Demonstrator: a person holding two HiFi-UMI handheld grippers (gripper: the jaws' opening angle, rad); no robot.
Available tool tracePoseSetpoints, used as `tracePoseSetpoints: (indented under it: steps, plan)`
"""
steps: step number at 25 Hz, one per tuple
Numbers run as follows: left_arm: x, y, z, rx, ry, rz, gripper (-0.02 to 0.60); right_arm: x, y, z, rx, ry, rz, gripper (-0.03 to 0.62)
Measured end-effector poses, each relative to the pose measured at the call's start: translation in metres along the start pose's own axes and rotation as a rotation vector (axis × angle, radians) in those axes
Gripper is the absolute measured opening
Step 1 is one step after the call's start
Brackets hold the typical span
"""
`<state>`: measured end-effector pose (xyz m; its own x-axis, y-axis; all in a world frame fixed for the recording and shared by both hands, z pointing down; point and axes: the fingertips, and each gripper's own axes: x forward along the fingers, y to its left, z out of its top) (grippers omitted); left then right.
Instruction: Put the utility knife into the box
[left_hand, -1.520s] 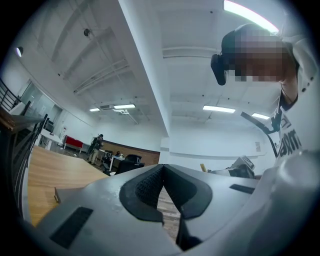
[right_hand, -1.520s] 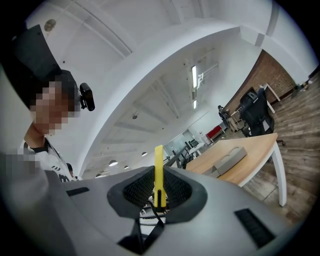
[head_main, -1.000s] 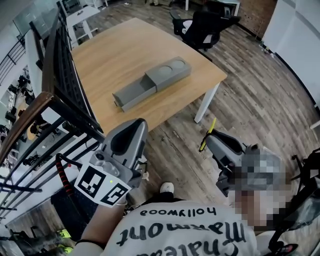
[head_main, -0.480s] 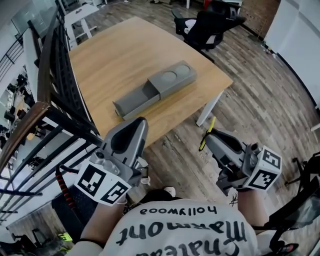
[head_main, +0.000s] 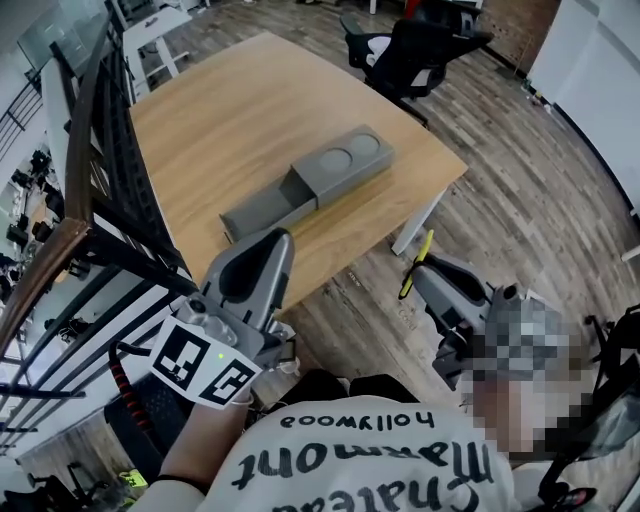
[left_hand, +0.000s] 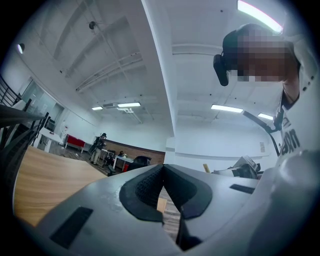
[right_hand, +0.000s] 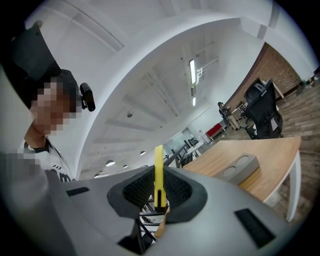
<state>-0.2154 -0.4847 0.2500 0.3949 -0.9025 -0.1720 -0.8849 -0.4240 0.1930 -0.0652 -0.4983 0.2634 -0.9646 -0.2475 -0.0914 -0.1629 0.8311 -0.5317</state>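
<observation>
The yellow utility knife (right_hand: 158, 172) is pinched between the jaws of the right tool (right_hand: 159, 196). It stands upright in the ribbed pads, and its upper end reaches well above the jaw tips. In the head view the knife (head_main: 415, 264) sticks out of the right tool (head_main: 419, 284) as a thin yellow bar over the wooden floor (head_main: 520, 200), off the near edge of the tabletop (head_main: 220, 110) and well apart from the box (head_main: 310, 183). The box lies near the middle of the tabletop. It is a long grey case whose drawer (head_main: 258, 211) is slid out toward the left, and the cover (head_main: 345, 160) on the other half bears two round hollows on top. Only the drawer's own grey inside can be made out, and whatever lies under the cover is hidden. From the right gripper view the box (right_hand: 241, 167) shows to the right of the jaws, on the tabletop (right_hand: 272, 155). The left tool (head_main: 272, 245) is held low before the tabletop's near corner, next to a black railing (head_main: 105, 190). Its jaws (left_hand: 161, 175) are pressed together at the tips. A black office chair (head_main: 415, 50) stands beyond the far side.
</observation>
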Motion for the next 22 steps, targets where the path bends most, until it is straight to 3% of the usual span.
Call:
tracePoseSetpoints:
  steps: [10,22]
  plan:
    - [0.027,0.007,-0.003,-0.007,-0.013,0.033,0.006,0.004,-0.026,0.018,-0.009,0.036,0.026,0.057]
    - [0.073,0.025,-0.002,0.009,-0.028,0.219,0.006,0.028,-0.083,0.063,0.027,0.137,0.182,0.057]
